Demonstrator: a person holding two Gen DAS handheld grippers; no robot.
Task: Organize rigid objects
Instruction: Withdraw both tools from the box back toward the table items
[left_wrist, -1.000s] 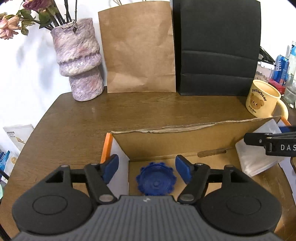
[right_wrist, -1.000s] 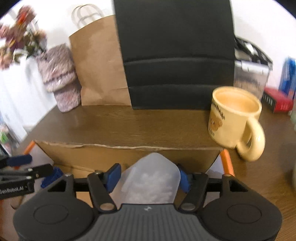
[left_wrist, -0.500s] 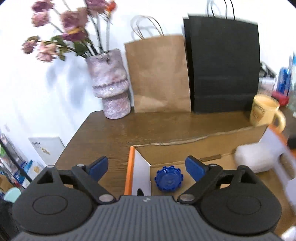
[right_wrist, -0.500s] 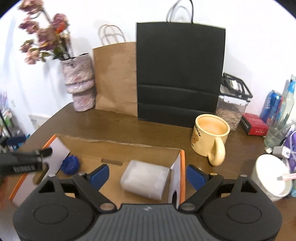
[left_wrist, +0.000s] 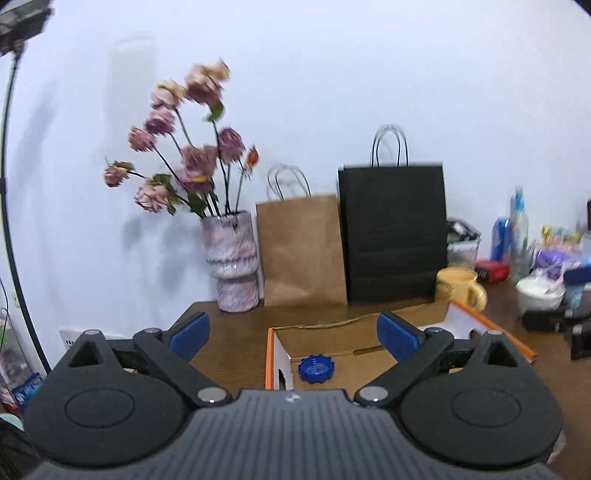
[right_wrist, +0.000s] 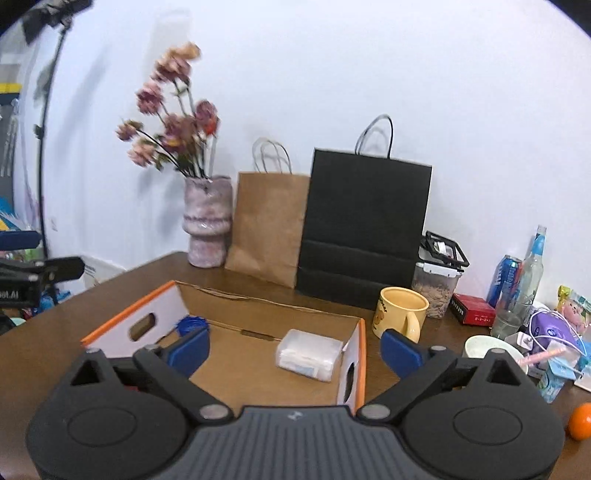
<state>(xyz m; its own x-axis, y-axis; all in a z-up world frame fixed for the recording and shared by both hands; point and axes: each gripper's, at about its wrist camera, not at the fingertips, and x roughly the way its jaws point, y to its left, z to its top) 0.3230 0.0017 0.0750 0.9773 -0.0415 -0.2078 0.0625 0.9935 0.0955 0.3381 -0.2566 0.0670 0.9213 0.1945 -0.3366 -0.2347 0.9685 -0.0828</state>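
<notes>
Fingers of the left gripper (left_wrist: 293, 338) are spread wide apart, nothing held between the blue pads (left_wrist: 188, 334). Same for the right gripper (right_wrist: 295, 349): fingers apart, nothing clamped.

Between the left fingers, lower centre of the left wrist view, the blue cap (left_wrist: 316, 368) is seen lying flat on the floor of the cardboard box (left_wrist: 365, 328), near its left end wall. In the right wrist view the cap (right_wrist: 190, 325) sits at centre left, partly hidden behind the left pad. The translucent plastic case (right_wrist: 309, 354) lies on the box floor close to the right end wall, centre of frame, well apart from the cap.

Box (right_wrist: 129, 317) is open-topped with orange edges and rests on the wooden table (right_wrist: 424, 373).

Behind the box, a yellow mug (right_wrist: 400, 312) is seen at right of centre, a black paper bag (right_wrist: 364, 232) and a brown paper bag (right_wrist: 266, 225) against the wall, and a vase of dried flowers (right_wrist: 207, 221) to their left. An orange (right_wrist: 580, 421) is at the lower right edge.
</notes>
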